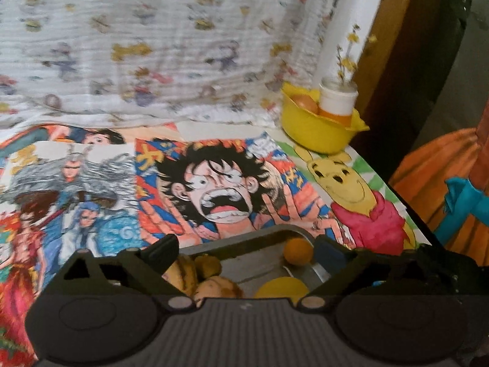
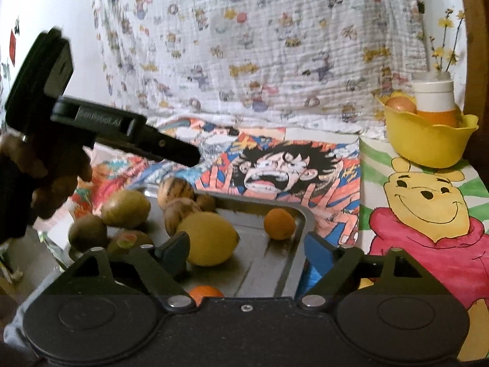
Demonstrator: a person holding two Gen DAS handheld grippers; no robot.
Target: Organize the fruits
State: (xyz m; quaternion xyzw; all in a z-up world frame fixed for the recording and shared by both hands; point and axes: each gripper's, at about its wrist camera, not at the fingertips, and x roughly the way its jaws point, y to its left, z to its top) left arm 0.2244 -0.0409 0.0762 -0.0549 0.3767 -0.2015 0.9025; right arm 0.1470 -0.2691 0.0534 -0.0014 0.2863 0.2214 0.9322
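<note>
Left wrist view: the left tool (image 1: 246, 244) hangs over the near end of a shallow grey metal tray (image 1: 259, 263), jaws spread wide and holding nothing. Between the fingers lie a small round orange fruit (image 1: 298, 250) near the tray's far right corner, a large yellow lemon (image 1: 282, 287) half cut off by the tool body, and brownish striped fruits (image 1: 195, 275) at the left, blurred and partly hidden. The tray sits on a counter covered with bright cartoon drawings (image 1: 214, 183). At the far right corner stands a yellow plastic bowl with a wavy rim (image 1: 318, 131), holding an orange-brown round fruit (image 1: 304, 102); a white-capped orange bottle (image 1: 337, 99) overlaps it, and whether it stands inside is unclear.

Right wrist view: the right tool (image 2: 244, 247) is likewise spread open and empty, its fingers straddling the tray (image 2: 275, 263). The lemon (image 2: 209, 238) lies just beside the left finger, the small orange fruit (image 2: 279, 223) apart near the far right corner. Green-brown oval fruits (image 2: 125, 208) and striped ones (image 2: 175, 191) crowd the tray's left end. An orange fruit (image 2: 204, 293) peeks out, mostly hidden under the tool body. The left tool (image 2: 180, 153) is seen from the side above the fruits. The bowl (image 2: 428, 140) stands far right.
</note>
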